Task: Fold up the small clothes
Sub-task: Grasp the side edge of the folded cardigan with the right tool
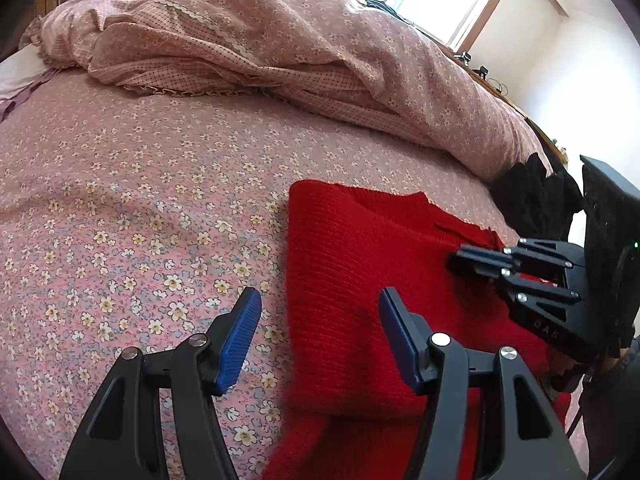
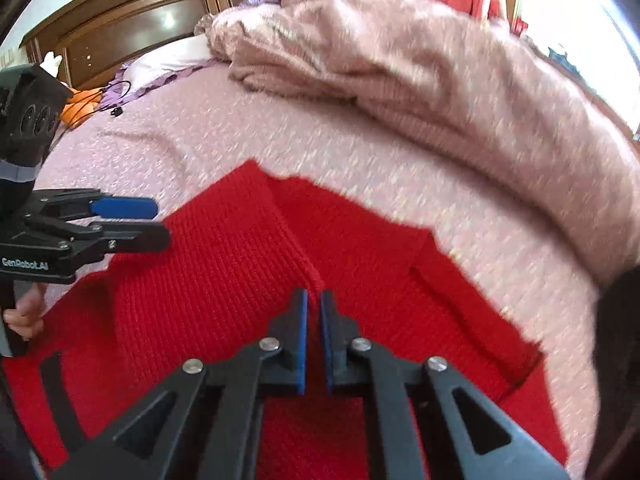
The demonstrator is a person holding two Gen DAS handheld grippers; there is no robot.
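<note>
Sweater (image 1: 360,280): we record one red knitted garment with a ribbed texture, lying on the bed, partly folded. In the right wrist view (image 2: 224,264) one flap lies turned over the body, its edge running as a raised ridge toward our right claw. A further layer shows to the right, with a straight lower border.

Place of sweater: on the flowered bedsheet (image 1: 140,208), on the near side of the bed, in front of the heaped quilt.

Left claw (image 1: 320,340): we hold it wide apart, blue pads facing each other across a broad gap. One finger is over the sheet, the other over the sweater's left part. Nothing is between them. The right wrist view shows it from the side (image 2: 152,224).

Right claw (image 2: 314,304): we hold it nearly closed, the blue pads (image 2: 302,344) set narrowly, with the red knit ridge pinched between their tips. The left wrist view shows it low over the sweater's far right part (image 1: 464,260).

Quilt (image 1: 320,60): pink, flower-printed, with a dotted lining and lace trim, bunched along the far side of the bed.

Headboard (image 2: 160,24): dark brown wood with panels, behind a white pillow (image 2: 172,56).

Dark cloth (image 1: 536,196): black item at the bed's right edge, beside the sweater; kind unclear.
</note>
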